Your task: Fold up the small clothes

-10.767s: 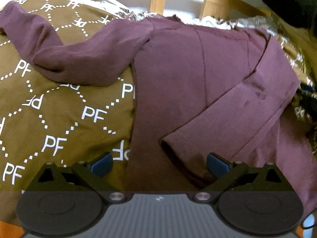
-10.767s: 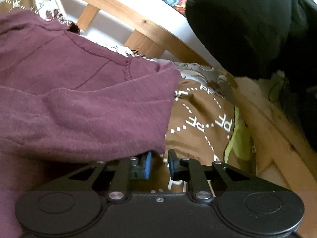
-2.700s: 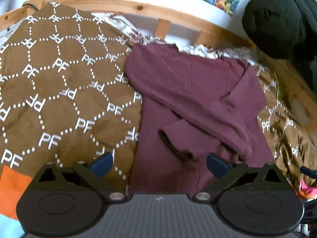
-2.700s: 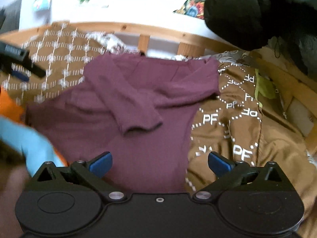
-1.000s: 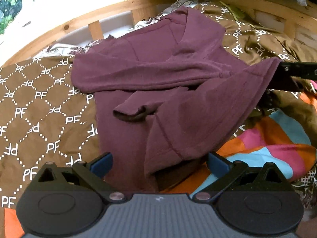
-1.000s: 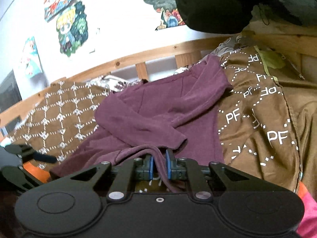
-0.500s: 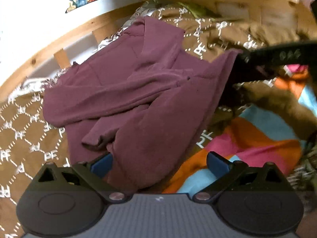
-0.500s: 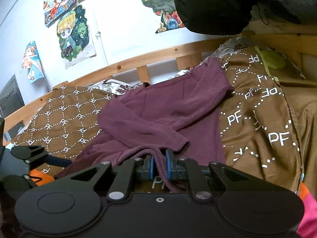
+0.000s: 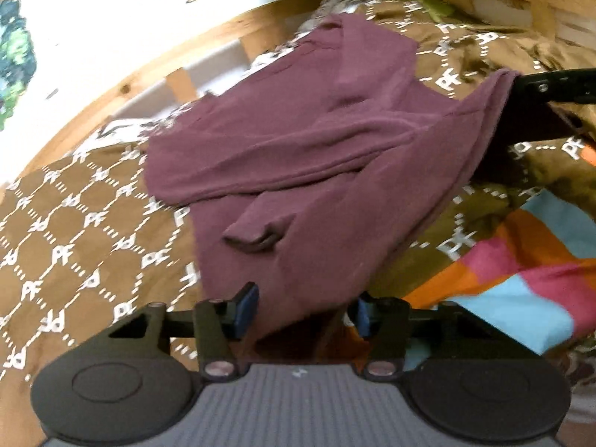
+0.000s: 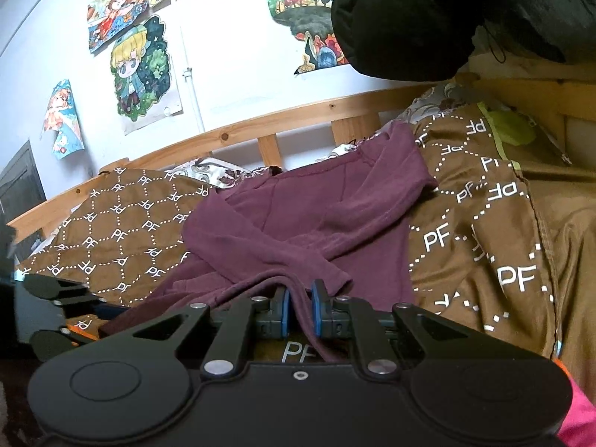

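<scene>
A maroon long-sleeved top [image 9: 298, 149] lies on a brown "PF" patterned blanket [image 9: 74, 231], both sleeves folded across its body. My right gripper [image 10: 298, 309] is shut on the top's bottom hem [image 10: 294, 290] and holds that corner lifted; it shows at the right of the left wrist view [image 9: 551, 82]. My left gripper [image 9: 303, 307] is partly closed around the other hem corner [image 9: 298, 298], its blue pads [image 9: 247, 303] still apart from the cloth. The left gripper also shows at the far left of the right wrist view [image 10: 56, 313].
A wooden slatted bed rail [image 10: 268, 119] runs behind the top, with a wall of posters [image 10: 141, 74] beyond. A black garment [image 10: 428, 18] hangs at the upper right. A multicoloured blanket [image 9: 521, 272] lies to the right of the top.
My left gripper's fingers have narrowed from wide open around the near hem. My right gripper stays shut on the hem and holds it lifted.
</scene>
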Action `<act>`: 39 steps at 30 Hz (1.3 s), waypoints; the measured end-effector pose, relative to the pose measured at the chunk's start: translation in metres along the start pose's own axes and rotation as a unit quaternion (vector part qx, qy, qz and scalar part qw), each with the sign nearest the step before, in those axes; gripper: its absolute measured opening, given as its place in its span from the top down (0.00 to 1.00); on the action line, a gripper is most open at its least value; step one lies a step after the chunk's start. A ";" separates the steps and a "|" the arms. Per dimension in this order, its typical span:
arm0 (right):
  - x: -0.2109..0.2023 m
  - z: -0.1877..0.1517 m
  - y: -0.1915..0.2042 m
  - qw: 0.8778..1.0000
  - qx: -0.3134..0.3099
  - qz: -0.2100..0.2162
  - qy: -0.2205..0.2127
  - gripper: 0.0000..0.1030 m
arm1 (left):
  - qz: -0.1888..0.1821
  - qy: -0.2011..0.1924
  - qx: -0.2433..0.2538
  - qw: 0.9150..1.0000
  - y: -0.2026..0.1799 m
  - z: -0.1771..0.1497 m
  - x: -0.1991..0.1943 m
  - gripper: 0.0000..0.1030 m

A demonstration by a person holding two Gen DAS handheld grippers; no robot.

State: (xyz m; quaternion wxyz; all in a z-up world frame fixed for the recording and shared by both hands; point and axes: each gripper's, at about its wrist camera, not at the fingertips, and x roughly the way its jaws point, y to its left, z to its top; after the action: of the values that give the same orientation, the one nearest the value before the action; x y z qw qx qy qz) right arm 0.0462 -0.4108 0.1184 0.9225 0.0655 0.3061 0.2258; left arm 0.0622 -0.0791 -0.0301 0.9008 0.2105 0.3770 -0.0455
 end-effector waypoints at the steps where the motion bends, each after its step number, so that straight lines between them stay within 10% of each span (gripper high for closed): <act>1: 0.000 0.000 0.001 1.000 0.000 -0.001 -0.001 0.88 | 0.010 0.009 -0.002 1.000 0.005 -0.003 0.001 0.49; 7: -0.003 0.002 0.002 1.000 -0.006 -0.006 -0.002 0.88 | 0.033 0.018 -0.026 0.999 0.028 -0.011 0.002 0.63; 12: 0.007 -0.002 0.007 0.998 -0.039 -0.018 0.044 0.82 | 0.023 0.011 -0.064 0.998 0.043 -0.011 -0.001 0.94; 24: 0.035 -0.039 0.028 0.963 -0.193 -0.089 0.168 0.74 | 0.023 -0.052 -0.117 0.991 0.060 0.000 -0.020 0.95; 26: 0.031 -0.036 0.025 0.966 -0.180 -0.086 0.166 0.94 | 0.021 -0.066 -0.129 0.989 0.063 -0.003 -0.028 0.96; 39: -0.080 0.012 0.059 0.986 -0.144 -0.077 0.039 0.95 | -0.016 -0.186 -0.168 0.968 0.084 -0.026 -0.139 0.96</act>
State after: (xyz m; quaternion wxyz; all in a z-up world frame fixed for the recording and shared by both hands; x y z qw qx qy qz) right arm -0.0260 -0.3942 0.1858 0.9244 -0.1009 0.3098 0.1982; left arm -0.0337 -0.0026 0.0799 0.9766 0.0377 0.2088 -0.0342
